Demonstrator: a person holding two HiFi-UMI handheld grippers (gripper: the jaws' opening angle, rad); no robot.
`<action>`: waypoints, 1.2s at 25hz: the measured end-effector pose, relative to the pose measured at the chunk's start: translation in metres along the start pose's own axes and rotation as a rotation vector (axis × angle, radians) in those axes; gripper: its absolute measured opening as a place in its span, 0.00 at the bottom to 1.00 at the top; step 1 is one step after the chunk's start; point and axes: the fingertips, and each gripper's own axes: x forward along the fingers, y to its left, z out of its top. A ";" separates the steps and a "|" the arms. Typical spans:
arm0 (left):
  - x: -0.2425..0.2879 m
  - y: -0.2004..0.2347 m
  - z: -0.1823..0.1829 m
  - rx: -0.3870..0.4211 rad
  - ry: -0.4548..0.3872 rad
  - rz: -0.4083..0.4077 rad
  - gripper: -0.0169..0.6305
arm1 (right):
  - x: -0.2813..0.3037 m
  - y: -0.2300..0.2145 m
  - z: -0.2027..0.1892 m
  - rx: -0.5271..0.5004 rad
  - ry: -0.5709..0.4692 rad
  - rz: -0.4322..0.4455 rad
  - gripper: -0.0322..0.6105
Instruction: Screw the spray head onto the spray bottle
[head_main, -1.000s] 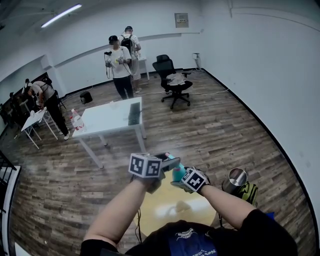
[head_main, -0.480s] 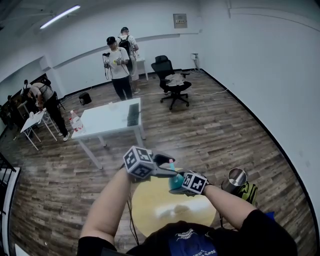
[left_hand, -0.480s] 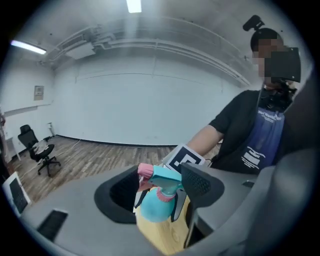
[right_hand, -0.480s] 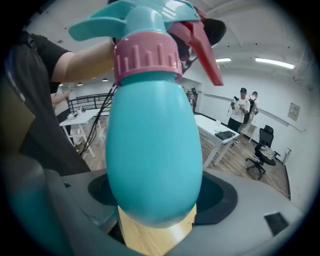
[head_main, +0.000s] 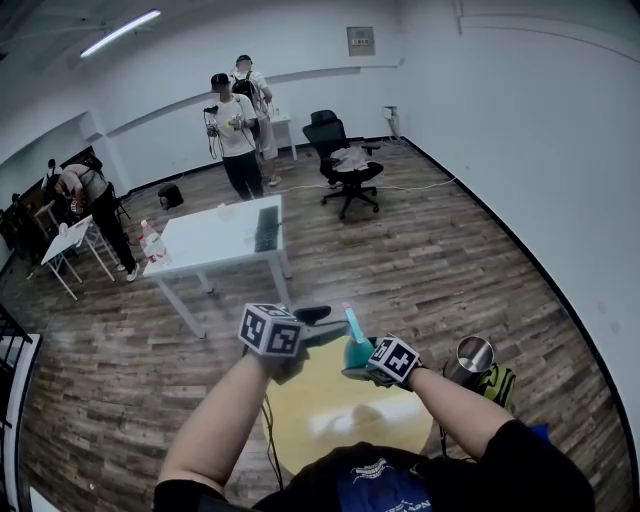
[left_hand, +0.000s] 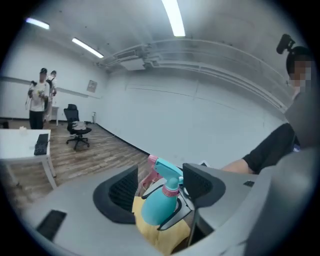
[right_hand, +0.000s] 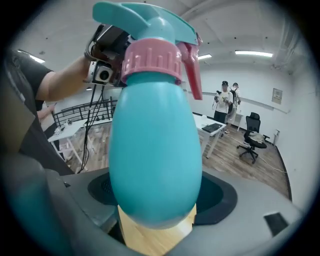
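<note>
light: bright, from ceiling tubes (head_main: 122, 31) | edges: fisheye bend, dark vignette | blur: slight

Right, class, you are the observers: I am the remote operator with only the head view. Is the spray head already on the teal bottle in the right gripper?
Observer: Yes. The right gripper view shows the teal plastic spray head seated on the teal egg-shaped plastic spray bottle, its ribbed pink collar meeting the neck.
Operator: How is it gripped?
Observer: The right gripper is shut on the bottle's lower body, which fills the gap between its jaws.
Operator: And the left one?
Observer: The left gripper has just been opening; its jaws stand apart and press on nothing, and the spray head shows beyond them.
</note>
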 end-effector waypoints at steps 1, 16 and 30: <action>0.000 0.002 -0.002 -0.055 -0.011 0.014 0.52 | 0.000 -0.003 -0.003 0.000 0.011 -0.021 0.71; 0.021 -0.017 -0.013 0.046 0.094 -0.002 0.46 | 0.006 0.010 0.001 -0.046 0.057 -0.014 0.71; -0.011 -0.064 -0.037 0.584 0.246 -0.339 0.18 | -0.003 0.059 0.005 -0.162 -0.009 0.234 0.69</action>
